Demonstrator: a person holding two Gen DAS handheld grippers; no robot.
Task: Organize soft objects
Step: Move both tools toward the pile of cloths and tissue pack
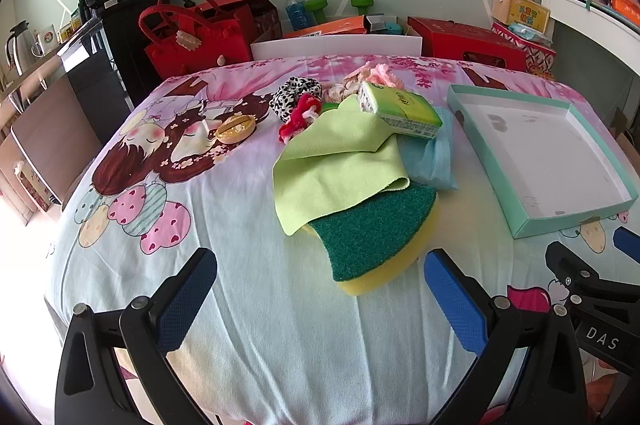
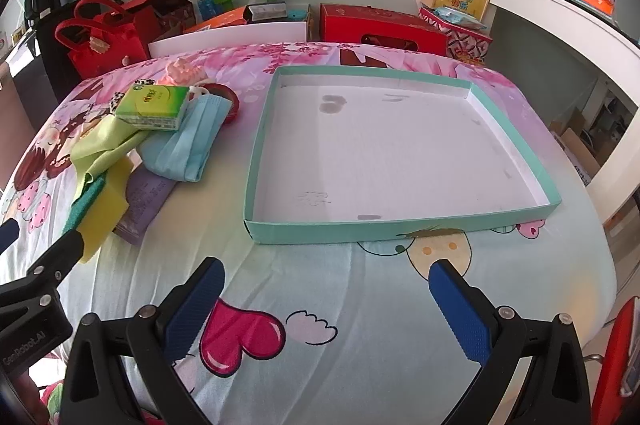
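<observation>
A pile of soft things lies on the cartoon-print bed cover: a yellow sponge with a green scrub face (image 1: 372,237), a lime cloth (image 1: 336,161) over it, a green tissue pack (image 1: 400,109), a light blue face mask (image 1: 432,161), a leopard scrunchie (image 1: 294,93) and a red scrunchie (image 1: 300,117). An empty teal-rimmed tray (image 2: 256,161) lies to their right. My left gripper (image 1: 320,281) is open, just in front of the sponge. My right gripper (image 2: 326,289) is open, in front of the tray's near wall. The pile also shows in the right wrist view: sponge (image 2: 104,209), tissue pack (image 2: 154,107), mask (image 2: 188,141).
A gold round compact (image 1: 235,129) lies left of the pile. A purple packet (image 2: 144,201) sits under the sponge. Pink knit items (image 1: 376,73) lie behind the tissue pack. Red bags and boxes (image 1: 192,37) line the far edge. A white shelf (image 2: 560,9) stands at right.
</observation>
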